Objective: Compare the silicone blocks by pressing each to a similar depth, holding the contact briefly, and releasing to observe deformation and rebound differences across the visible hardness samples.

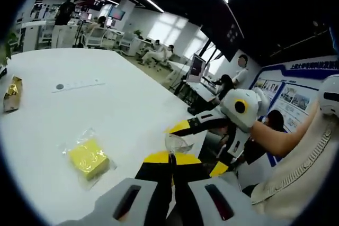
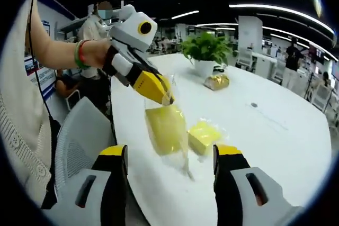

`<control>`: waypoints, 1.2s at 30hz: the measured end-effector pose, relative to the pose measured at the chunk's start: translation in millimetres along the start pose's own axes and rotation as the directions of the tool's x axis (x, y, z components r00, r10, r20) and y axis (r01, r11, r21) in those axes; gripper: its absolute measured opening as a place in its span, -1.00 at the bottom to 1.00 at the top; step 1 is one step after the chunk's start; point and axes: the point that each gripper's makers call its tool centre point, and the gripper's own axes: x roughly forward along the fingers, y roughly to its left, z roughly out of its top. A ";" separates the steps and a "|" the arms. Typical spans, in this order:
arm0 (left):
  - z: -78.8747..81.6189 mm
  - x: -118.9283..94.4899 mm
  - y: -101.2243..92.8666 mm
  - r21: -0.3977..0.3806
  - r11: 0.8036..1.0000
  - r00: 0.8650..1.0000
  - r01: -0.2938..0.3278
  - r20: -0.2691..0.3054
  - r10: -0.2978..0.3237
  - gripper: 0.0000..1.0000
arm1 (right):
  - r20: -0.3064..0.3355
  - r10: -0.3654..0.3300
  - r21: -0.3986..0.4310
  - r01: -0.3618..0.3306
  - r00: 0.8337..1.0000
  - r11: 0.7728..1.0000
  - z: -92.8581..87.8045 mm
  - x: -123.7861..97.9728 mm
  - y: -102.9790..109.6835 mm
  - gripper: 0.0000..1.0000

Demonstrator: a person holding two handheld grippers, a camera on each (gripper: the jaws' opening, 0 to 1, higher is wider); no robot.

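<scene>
The left gripper (image 2: pixel 163 95) had its yellow-tipped jaws pressed together on the top edge of a clear bag (image 2: pixel 170 130), which hung from them at the centre of the right gripper view with a yellow silicone block (image 2: pixel 165 126) inside. In its own view the same left gripper (image 1: pixel 170 158) rose from the bottom centre with its tips closed on a crumpled bit of clear plastic. The right gripper (image 2: pixel 170 158) stood with its jaws wide apart at the bottom of its view, holding nothing, the hanging bag between and above them. It also entered the left gripper view from the right (image 1: pixel 183 126), a hand (image 1: pixel 265 130) behind it.

The white table (image 1: pixel 122 109) spread across both views. The right gripper view showed a potted plant (image 2: pixel 205 51) at upper centre. The left gripper view showed a flat white strip (image 1: pixel 78 84) at upper left.

A second bagged yellow block (image 1: pixel 88 158) lay on the table at lower left of the left gripper view; in the right gripper view it sat (image 2: pixel 204 136) just right of the hanging bag. A gold-wrapped packet (image 1: pixel 12 93) lay at the far left edge, and beside the plant pot in the other view (image 2: pixel 217 81).
</scene>
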 end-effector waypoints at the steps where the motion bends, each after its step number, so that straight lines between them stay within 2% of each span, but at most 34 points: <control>1: -0.4 5.5 0.6 -0.004 1.000 1.000 -0.001 0.001 0.001 -1.00 | 0.004 -0.040 0.021 0.040 0.999 0.999 -5.7 -9.1 -2.5 0.26; 3: -0.4 16.8 3.7 -0.029 0.999 1.000 -0.016 0.010 0.017 -1.00 | 0.002 -0.116 0.060 0.116 0.993 0.991 -15.7 -26.2 -8.2 0.23; 5: -0.7 29.6 4.9 -0.039 0.999 1.000 -0.020 0.020 0.021 -1.00 | 0.011 -0.196 0.129 0.193 0.981 0.973 -23.7 -43.6 -15.4 0.26; 6: -0.6 35.6 5.1 -0.050 0.999 1.000 -0.019 0.024 0.020 -1.00 | 0.011 -0.214 0.149 0.210 0.977 0.966 -27.2 -49.9 -16.6 0.28; 8: 1.8 50.8 7.4 -0.076 0.997 0.999 -0.016 0.040 0.019 -1.00 | -0.025 -0.265 0.180 0.266 0.964 0.947 -41.6 -65.3 -21.8 0.27; 10: 5.1 67.2 9.1 -0.119 0.993 0.998 -0.002 0.059 0.009 -1.00 | -0.065 -0.280 0.194 0.287 0.958 0.938 -56.3 -76.0 -22.8 0.26; 16: 14.5 112.7 16.5 -0.176 0.984 0.996 0.001 0.093 0.015 -1.00 | -0.086 -0.310 0.239 0.321 0.947 0.916 -74.4 -97.8 -31.5 0.29; 21: 21.0 145.2 26.0 -0.232 0.973 0.994 0.011 0.110 0.015 -1.00 | -0.106 -0.309 0.258 0.326 0.945 0.909 -79.5 -100.5 -40.2 0.28; 23: 21.9 155.6 35.0 -0.237 0.971 0.994 0.005 0.110 0.021 -1.00 | -0.109 -0.303 0.261 0.321 0.947 0.910 -80.6 -98.8 -43.7 0.27; 24: 21.5 160.7 41.0 -0.274 0.962 0.994 0.003 0.109 0.028 -1.00 | -0.115 -0.301 0.260 0.321 0.947 0.911 -81.6 -97.8 -45.2 0.27; 25: 21.2 163.9 45.8 -0.265 0.964 0.994 -0.002 0.108 0.031 -1.00 | -0.119 -0.299 0.261 0.320 0.947 0.911 -82.7 -96.3 -47.5 0.27; 27: 19.2 169.5 64.8 -0.269 0.962 0.993 -0.045 0.093 0.073 -1.00 | -0.130 -0.288 0.260 0.313 0.949 0.914 -87.3 -91.6 -50.2 0.27; 28: 20.7 170.2 72.9 -0.286 0.957 0.992 -0.054 0.095 0.084 -1.00 | -0.130 -0.284 0.263 0.310 0.950 0.914 -88.3 -89.8 -51.5 0.28; 29: 22.5 170.7 83.4 -0.325 0.944 0.990 -0.061 0.099 0.098 -1.00 | -0.127 -0.279 0.271 0.304 0.952 0.913 -89.8 -86.9 -52.9 0.28; 32: 23.6 172.3 102.8 -0.323 0.943 0.988 -0.086 0.091 0.122 -1.00 | -0.141 -0.277 0.280 0.307 0.950 0.910 -94.3 -82.1 -57.4 0.27; 36: 20.0 178.7 133.0 -0.338 0.932 0.984 -0.133 0.067 0.164 -1.00 | -0.148 -0.267 0.299 0.300 0.952 0.906 -97.0 -75.4 -61.1 0.25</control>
